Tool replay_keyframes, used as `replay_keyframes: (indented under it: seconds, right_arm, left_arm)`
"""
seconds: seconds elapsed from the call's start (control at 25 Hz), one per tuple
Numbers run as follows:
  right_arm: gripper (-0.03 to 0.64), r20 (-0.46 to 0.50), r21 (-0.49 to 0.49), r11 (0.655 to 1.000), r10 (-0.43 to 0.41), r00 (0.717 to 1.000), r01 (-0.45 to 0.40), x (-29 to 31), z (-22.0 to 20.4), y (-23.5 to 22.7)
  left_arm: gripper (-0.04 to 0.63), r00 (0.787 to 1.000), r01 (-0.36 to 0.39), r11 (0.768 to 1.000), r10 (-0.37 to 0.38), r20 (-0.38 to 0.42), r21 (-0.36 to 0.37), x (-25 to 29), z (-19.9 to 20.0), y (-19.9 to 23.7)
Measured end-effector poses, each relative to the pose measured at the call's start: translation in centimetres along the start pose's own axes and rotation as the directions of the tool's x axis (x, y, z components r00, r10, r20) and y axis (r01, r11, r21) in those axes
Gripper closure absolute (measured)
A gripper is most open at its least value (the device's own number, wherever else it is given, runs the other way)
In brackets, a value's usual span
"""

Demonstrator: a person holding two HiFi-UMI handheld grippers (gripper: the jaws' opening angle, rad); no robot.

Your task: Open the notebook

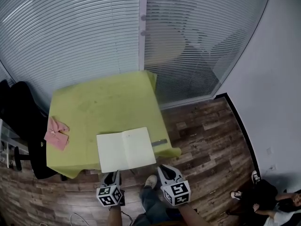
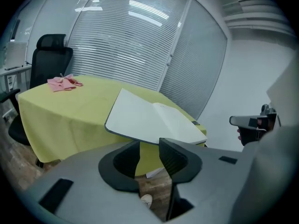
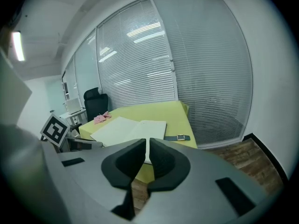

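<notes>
The notebook (image 1: 126, 149) lies open on the yellow-green table (image 1: 103, 102), its blank white pages up, and it overhangs the near edge. It also shows in the left gripper view (image 2: 149, 118) and the right gripper view (image 3: 126, 127). My left gripper (image 1: 113, 177) hangs just below and in front of that edge, open (image 2: 149, 148), with nothing between its jaws. My right gripper (image 1: 167, 173) sits beside it to the right, shut (image 3: 147, 146) and empty, only a thin slit between the pads. Neither gripper touches the notebook.
A pink cloth (image 1: 57, 133) lies at the table's left edge. A grey strap with a buckle (image 1: 159, 142) rests right of the notebook. A black chair (image 1: 19, 112) stands left of the table. Blinds line the far wall. A person (image 1: 277, 206) sits at the lower right.
</notes>
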State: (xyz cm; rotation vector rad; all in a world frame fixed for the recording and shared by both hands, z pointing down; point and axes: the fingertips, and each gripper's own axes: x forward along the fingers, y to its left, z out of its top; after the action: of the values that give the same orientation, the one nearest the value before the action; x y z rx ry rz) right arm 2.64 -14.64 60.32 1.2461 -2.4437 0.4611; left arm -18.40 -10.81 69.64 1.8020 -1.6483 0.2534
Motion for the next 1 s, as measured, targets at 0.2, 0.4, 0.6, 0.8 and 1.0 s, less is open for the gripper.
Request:
replay_keyframes:
  seconds: [0.2,0.4,0.6,0.8,1.0]
  right_arm:
    - [0.583,0.016,0.023,1.0,-0.003,1.0,0.003,0.3,0.2,0.0]
    - [0.584,0.031,0.018,1.0,-0.008,0.999,0.008,-0.1,0.7,0.0]
    - [0.586,0.039,0.019,1.0,-0.019,0.999,0.019,-1.1,0.8,-0.3]
    - [0.595,0.092,-0.021,0.999,-0.029,0.995,0.031,-2.5,1.8,0.4]
    - [0.603,0.125,-0.057,0.997,-0.036,0.992,0.043,-3.8,2.4,1.4]
  left_arm:
    - [0.451,1.0,0.009,0.996,-0.008,0.009,-0.088,0.3,-0.6,1.0]
    - [0.411,1.0,0.005,0.974,-0.007,-0.008,-0.226,0.9,-2.1,2.1]
    - [0.319,0.999,-0.049,0.975,0.044,-0.031,-0.216,0.5,-2.2,3.2]
    - [0.321,0.997,-0.075,0.992,0.076,0.008,-0.104,-1.9,-0.9,2.8]
    - [0.35,0.996,-0.062,0.994,0.056,0.072,0.095,-4.1,1.4,0.1]
